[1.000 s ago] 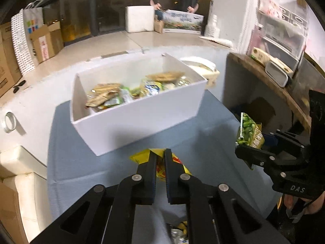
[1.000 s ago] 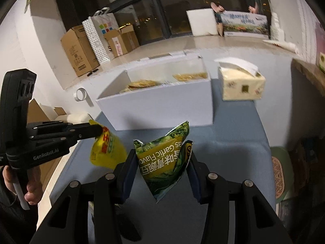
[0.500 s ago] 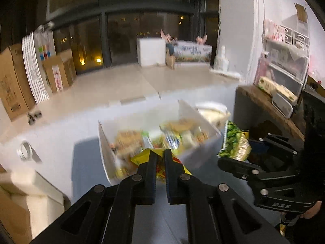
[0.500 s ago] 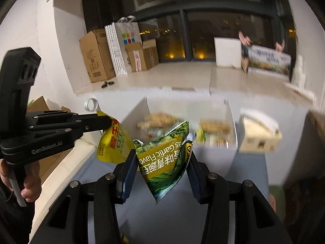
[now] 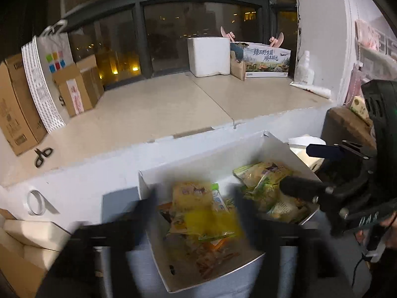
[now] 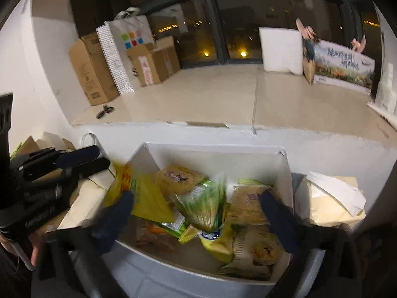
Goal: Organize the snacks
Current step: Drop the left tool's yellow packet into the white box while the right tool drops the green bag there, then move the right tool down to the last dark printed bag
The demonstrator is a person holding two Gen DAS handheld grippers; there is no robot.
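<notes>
Both tools, pinching packets a second ago, are now spread over the white box [image 6: 282,173], yellow packet [image 5: 211,221] and green packet [image 6: 206,203] released.

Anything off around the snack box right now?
Nothing spilled or damaged. The white box holds a loose heap of packets, with the yellow packet and green packet on top. Both wrist views are motion-blurred, so fine detail is unclear.

One white box [image 5: 148,181] holds a heap of snack packets too blurred to count. Nearby sit one tape roll [image 5: 34,202], one pair of scissors [image 5: 42,156], three cardboard cartons [image 6: 91,69] and one tissue pack [image 6: 330,203].
</notes>
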